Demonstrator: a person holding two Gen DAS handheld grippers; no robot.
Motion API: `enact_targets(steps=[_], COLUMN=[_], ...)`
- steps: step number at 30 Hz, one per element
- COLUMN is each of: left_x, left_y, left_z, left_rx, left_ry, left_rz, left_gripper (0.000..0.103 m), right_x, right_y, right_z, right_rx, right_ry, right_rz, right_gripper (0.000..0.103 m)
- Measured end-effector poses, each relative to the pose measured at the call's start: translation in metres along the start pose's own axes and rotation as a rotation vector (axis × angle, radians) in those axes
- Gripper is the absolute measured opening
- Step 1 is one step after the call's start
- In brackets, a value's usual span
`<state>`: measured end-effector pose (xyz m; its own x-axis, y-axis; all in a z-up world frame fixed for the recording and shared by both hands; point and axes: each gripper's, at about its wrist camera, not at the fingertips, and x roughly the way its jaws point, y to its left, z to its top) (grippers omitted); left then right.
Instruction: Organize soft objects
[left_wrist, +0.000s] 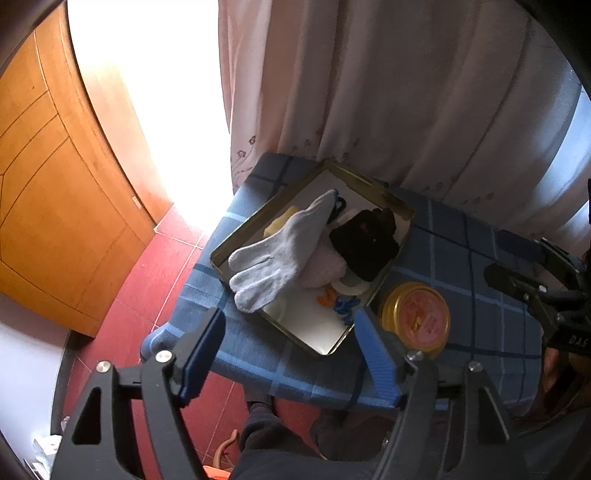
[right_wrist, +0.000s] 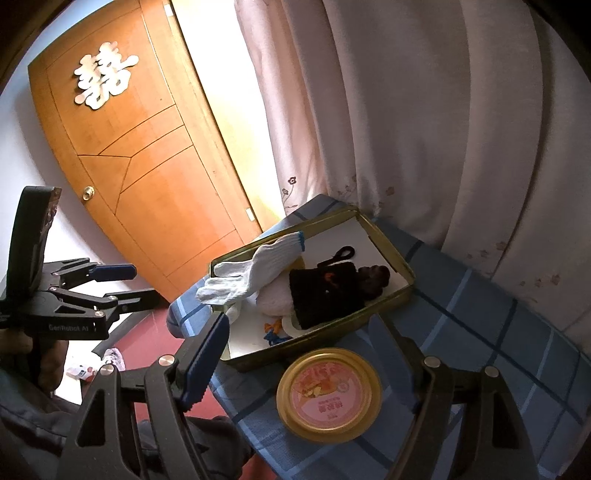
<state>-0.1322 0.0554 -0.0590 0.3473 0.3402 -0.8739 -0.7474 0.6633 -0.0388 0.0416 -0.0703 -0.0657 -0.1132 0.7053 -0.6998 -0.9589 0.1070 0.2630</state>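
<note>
Soft stuff looks mostly gathered: white glove (left_wrist: 279, 251), pink fluffy cloth (left_wrist: 325, 267) and black knit piece (left_wrist: 364, 242) all piled in the metal tray (left_wrist: 325, 350) on the blue-check table (left_wrist: 480, 258), glove fingers hanging over the tray's rim; prob. only tidying left, can't be sure. Round yellow tin (left_wrist: 416, 319) sits just beside tray. Left tongs (left_wrist: 291, 354) apart w/ nothing between, hovering above tray's near edge; right tongs (right_wrist: 306, 354) also apart, empty, over tin, pile beyond, no contact.

door (right_wrist: 122, 155): white 囍 sign (right_wrist: 104, 75) | left tongs (right_wrist: 114, 282) body: "GenRobot AI"
</note>
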Motion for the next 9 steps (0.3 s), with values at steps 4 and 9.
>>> enact_targets(steps=[4,9], left_x=[-0.0007,-0.0013], left_y=[0.0027,0.0020], left_z=[-0.0015,-0.0013], left_rx=[-0.010,-0.004], left_ry=[0.004,0.004], left_rz=[0.001,0.013], left_gripper=[0.074,0.074], right_x=[0.0020,0.0026], right_y=[0.0019,0.0026], right_z=[0.0013,0.0006], right_rx=[-0.006,-0.009], right_ry=[-0.003,-0.006], right_rz=[0.015,0.022], right_gripper=[0.080,0.080])
